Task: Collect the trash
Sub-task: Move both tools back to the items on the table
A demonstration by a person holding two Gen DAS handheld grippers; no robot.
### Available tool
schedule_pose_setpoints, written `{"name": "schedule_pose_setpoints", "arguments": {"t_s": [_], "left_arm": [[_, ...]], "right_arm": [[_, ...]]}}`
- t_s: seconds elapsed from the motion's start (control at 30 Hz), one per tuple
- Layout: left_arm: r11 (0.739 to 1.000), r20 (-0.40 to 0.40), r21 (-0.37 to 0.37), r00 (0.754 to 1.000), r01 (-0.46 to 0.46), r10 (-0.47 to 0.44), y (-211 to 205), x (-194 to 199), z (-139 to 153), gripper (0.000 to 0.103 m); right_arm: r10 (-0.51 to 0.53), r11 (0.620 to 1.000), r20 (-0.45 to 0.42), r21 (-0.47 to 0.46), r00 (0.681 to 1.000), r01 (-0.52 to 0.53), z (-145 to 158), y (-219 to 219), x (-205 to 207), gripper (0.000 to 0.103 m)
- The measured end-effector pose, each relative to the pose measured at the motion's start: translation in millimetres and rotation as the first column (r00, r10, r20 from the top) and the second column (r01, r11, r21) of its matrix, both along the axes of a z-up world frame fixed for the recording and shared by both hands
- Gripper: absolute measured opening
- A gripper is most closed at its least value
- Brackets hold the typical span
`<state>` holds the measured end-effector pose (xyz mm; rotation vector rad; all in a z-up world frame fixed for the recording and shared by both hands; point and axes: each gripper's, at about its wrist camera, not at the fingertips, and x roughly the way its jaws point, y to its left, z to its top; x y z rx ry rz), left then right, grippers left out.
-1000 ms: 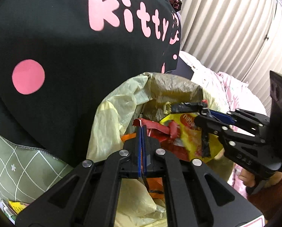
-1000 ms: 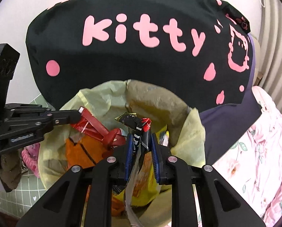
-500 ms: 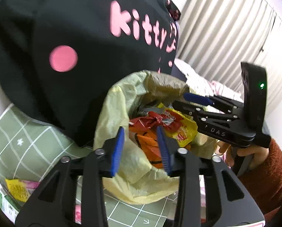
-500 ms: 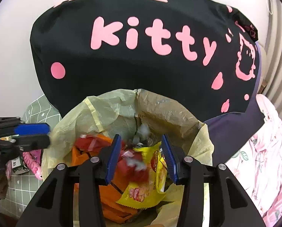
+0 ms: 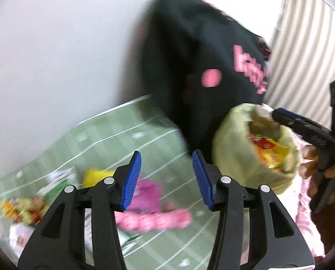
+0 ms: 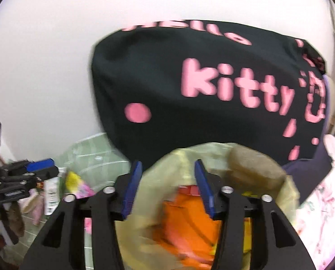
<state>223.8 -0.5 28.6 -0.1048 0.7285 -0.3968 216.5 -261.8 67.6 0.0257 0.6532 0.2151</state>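
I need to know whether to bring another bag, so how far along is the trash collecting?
Done: the yellow trash bag already holds several wrappers, orange and yellow ones on top. In hand: nothing; the left gripper and right gripper are both open and empty. Left: blurred litter on the green mat, including a pink item, a yellow packet and more wrappers.

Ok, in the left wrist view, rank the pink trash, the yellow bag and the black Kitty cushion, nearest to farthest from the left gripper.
1. Pink trash, on the mat under the fingers.
2. Yellow bag, right.
3. Black Kitty cushion, behind, against the wall.
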Motion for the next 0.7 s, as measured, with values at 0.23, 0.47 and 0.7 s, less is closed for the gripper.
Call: {"name": "schedule_pose_setpoints", "arguments": {"t_s": [0.23, 0.47, 0.7], "left_arm": [[0.959, -0.063, -0.007, 0.958, -0.282, 0.281, 105, -26, -34, 0.045], [0.878, -0.100, -0.019, 0.874, -0.479, 0.475, 182, -57, -48, 0.045], [0.843, -0.115, 0.000, 0.837, -0.538, 0.535, 211, -85, -59, 0.045]], "right_arm": [[0.178, 0.984, -0.058, -0.004, 0.982, -0.179, -23, 67, 0, 0.051], [0.363, 0.931, -0.128, 0.008, 0.923, -0.365, -48, 141, 3, 0.051], [0.505, 0.862, -0.226, 0.089, 0.833, -0.499, -83, 212, 11, 0.051]]}}
